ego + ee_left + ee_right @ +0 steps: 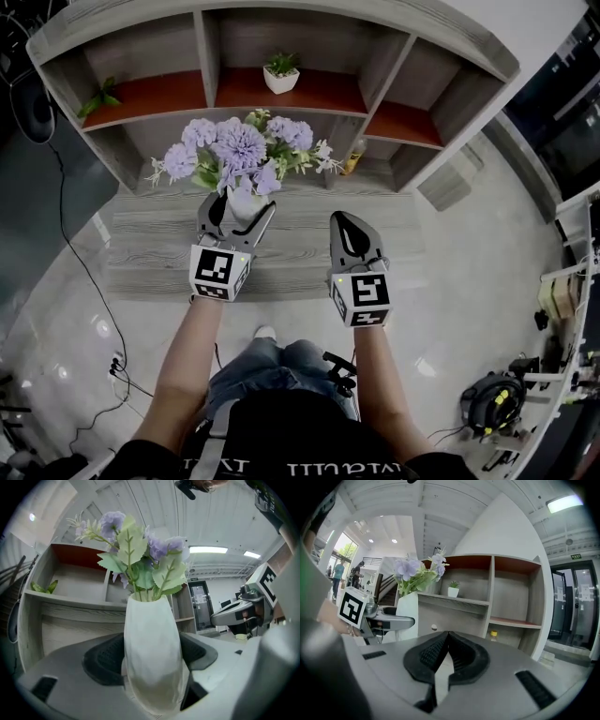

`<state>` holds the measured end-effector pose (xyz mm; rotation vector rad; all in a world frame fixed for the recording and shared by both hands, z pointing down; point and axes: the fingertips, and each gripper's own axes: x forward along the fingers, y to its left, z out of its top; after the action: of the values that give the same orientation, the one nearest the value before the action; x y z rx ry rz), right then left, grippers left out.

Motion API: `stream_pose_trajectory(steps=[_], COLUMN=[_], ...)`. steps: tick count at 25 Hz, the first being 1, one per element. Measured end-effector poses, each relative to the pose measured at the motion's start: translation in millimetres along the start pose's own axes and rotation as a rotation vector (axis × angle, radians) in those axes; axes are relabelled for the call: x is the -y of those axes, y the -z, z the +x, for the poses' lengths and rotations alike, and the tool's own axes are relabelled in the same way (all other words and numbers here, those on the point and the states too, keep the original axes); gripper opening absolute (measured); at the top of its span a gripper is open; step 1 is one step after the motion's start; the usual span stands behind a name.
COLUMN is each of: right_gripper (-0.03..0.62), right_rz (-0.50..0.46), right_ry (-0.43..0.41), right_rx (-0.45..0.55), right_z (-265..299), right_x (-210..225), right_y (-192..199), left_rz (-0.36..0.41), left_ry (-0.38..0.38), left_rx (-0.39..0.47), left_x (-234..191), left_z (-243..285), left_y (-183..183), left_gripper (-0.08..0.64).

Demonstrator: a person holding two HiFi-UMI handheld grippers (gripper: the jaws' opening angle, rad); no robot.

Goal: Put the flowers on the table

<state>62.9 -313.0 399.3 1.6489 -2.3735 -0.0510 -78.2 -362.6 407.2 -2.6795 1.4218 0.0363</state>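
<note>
here, the left claw [238, 214] is clamped on the lower body of a white vase [152, 658]. one dark ribbed pad presses on each side, so the jaws stand fairly wide around it. the vase is upright and holds the flowers [234, 150], a bunch of pale purple blooms with green leaves and a few small white sprigs spreading above its mouth. the right claw [446, 641] carries nothing. its pads meet at the tips, with only a thin wedge of gap behind them.

both claws are out in front of the shelf unit [208, 56]. the left one and the vase face its middle and the right one faces its right half, a little further back from it. the grey wood-grain desk [150, 244] lies low along the foot of the shelf unit. the vase is over the desk's side nearest the shelves, but no view shows whether its base touches the wood.

in the shelf unit's upper middle compartment stands a small potted plant [281, 73]. a leafy sprig [98, 97] lies in the upper left compartment, and a yellow bottle [354, 157] stands in a lower compartment towards the right. pale glossy floor [469, 281] spreads to the right of the shelf unit.
</note>
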Motion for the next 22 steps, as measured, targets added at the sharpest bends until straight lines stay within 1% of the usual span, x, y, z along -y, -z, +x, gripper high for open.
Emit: stream_pose_trajectory(steps=[6, 10, 14, 18, 22], right_gripper=[0.015, 0.015, 0.015, 0.015, 0.016], right_rz=[-0.003, 0.011, 0.049, 0.068, 0.077], right_ry=[-0.054, -0.048, -0.033, -0.025, -0.022], right_rx=[-0.019, -0.033, -0.052, -0.065, -0.075], right_z=[19.0, 23.4, 26.0, 29.4, 34.5], right_x=[-10.6, -7.7, -2.7, 1.3, 3.6], right_y=[13.3, 22.4, 35.2, 42.6, 47.0], left_rz=[0.007, 0.010, 0.008, -0.003, 0.004], left_ry=[0.008, -0.010, -0.033, -0.039, -0.034], left_rx=[-0.010, -0.024, -0.026, -0.053, -0.084], left_x=[-3.0, -7.5, -10.7, -10.3, -6.8], left_z=[10.1, 19.8, 27.4, 35.6, 41.7], left_y=[26.5, 45.1, 59.6, 80.3, 99.9], left_gripper=[0.367, 0.367, 0.366, 0.367, 0.367])
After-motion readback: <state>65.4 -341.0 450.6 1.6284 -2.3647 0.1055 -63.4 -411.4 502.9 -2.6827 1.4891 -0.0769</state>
